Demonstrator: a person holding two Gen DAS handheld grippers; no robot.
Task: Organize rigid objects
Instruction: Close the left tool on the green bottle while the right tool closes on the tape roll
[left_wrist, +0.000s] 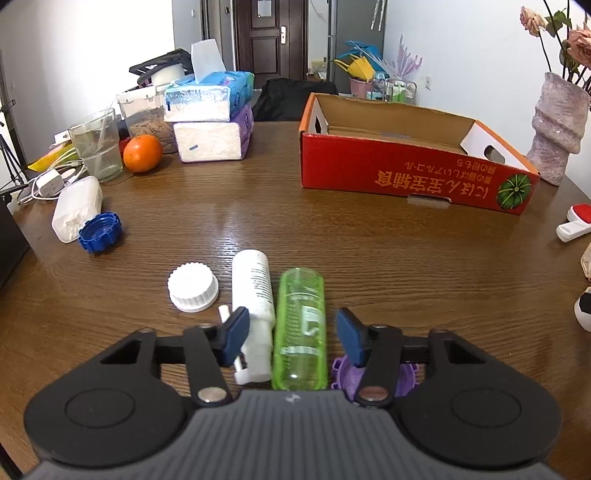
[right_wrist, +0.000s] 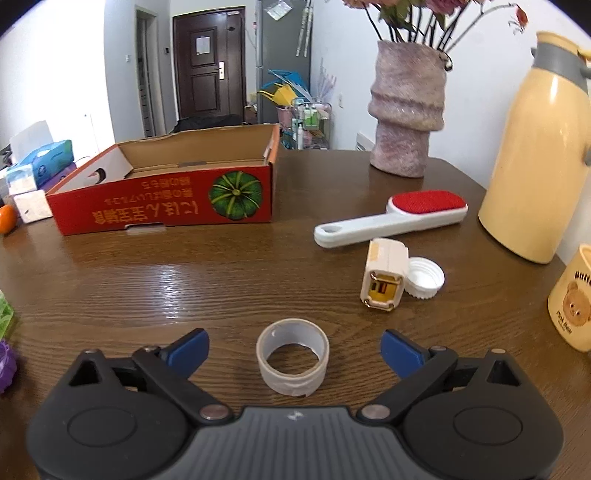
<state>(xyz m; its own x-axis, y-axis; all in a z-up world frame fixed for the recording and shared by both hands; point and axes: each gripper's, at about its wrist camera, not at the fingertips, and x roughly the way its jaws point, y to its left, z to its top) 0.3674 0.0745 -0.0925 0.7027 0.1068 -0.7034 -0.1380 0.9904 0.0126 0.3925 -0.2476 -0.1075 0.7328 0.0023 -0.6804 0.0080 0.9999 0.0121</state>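
Left gripper (left_wrist: 291, 334) straddles unreadably labelled green bottle (left_wrist: 301, 332).

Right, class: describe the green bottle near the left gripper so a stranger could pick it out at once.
Start at the red cardboard box on the wooden table and come toward the camera to the left gripper. Two bottles lie side by side between its blue pads. The green bottle is the see-through lime one; its neighbour, the white bottle, is opaque.

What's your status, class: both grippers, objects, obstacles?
Left gripper straddling white bottle and green bottle. Right gripper open around tape roll. Red box empty.
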